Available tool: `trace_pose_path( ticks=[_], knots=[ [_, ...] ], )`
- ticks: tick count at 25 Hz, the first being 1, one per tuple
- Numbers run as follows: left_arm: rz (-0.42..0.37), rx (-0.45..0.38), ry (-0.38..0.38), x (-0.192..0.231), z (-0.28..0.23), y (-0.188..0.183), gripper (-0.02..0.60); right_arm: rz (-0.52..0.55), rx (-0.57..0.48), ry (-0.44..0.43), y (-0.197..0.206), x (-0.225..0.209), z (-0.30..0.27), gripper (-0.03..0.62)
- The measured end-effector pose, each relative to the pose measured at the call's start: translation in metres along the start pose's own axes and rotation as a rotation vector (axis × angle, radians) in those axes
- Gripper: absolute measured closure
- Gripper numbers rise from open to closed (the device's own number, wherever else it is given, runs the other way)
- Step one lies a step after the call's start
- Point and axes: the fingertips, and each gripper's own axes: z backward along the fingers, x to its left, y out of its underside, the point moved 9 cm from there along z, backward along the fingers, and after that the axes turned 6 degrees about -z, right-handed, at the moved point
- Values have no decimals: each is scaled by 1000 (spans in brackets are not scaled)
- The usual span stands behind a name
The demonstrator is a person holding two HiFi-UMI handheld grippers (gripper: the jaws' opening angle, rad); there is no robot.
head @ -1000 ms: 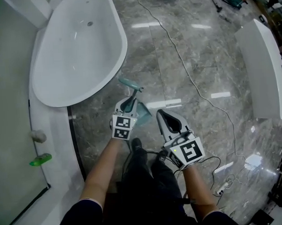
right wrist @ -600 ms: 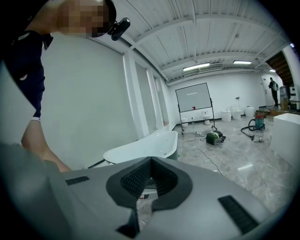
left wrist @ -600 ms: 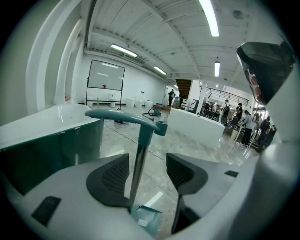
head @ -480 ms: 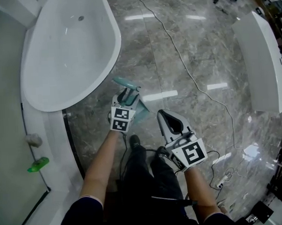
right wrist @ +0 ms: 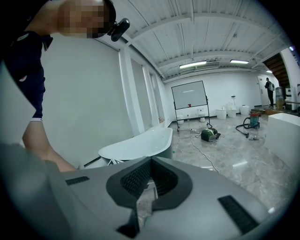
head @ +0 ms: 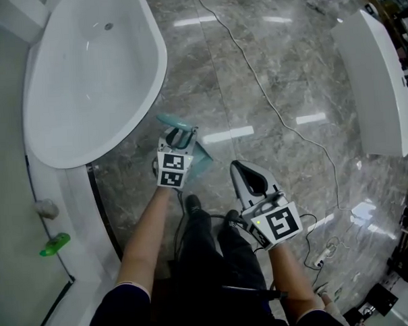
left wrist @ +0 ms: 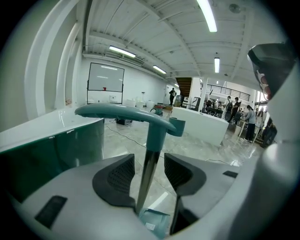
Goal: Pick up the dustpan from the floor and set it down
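Your left tongs (head: 181, 134) have just opened wide around the teal plastic long-handled dustpan (head: 202, 157), standing released on the grey marble floor (head: 256, 123): seemingly set down. Right tongs (head: 241, 169) closed, empty.

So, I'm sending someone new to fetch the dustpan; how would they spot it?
Find the big white bathtub on the grey marbled floor. Just off its rounded end stands the dustpan: the only teal thing there, with an upright metal stem and T-grip.
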Motion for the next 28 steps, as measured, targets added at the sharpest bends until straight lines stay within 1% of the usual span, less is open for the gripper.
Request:
trace_pose_path(
  ticks=[4, 5, 6, 7, 17, 23, 28],
  knots=[
    [-28, -15, 3, -2, -4, -3, 378, -3, -9, 15, 2, -6, 3, 588],
    [-33, -19, -4, -3, -4, -3, 406, -4, -7, 17, 2, -7, 4, 588],
    [-38, -21, -11, -3, -3, -3, 455, -5, -3, 19, 2, -7, 5, 588],
    [-42, -23, -14, -3, -3, -4, 473, -5, -1, 21, 2, -6, 6, 588],
    [-64, -9, -30, -3, 5, -2, 482, -3, -13, 31, -1, -6, 12, 588],
    [-85, -31, -12, -13, 29, 1, 483, 4, -33, 19, -7, 3, 19, 588],
    [-100, -73, -4, -32, 60, -18, 483, 8, -60, 10, -13, 12, 37, 588]
  ],
)
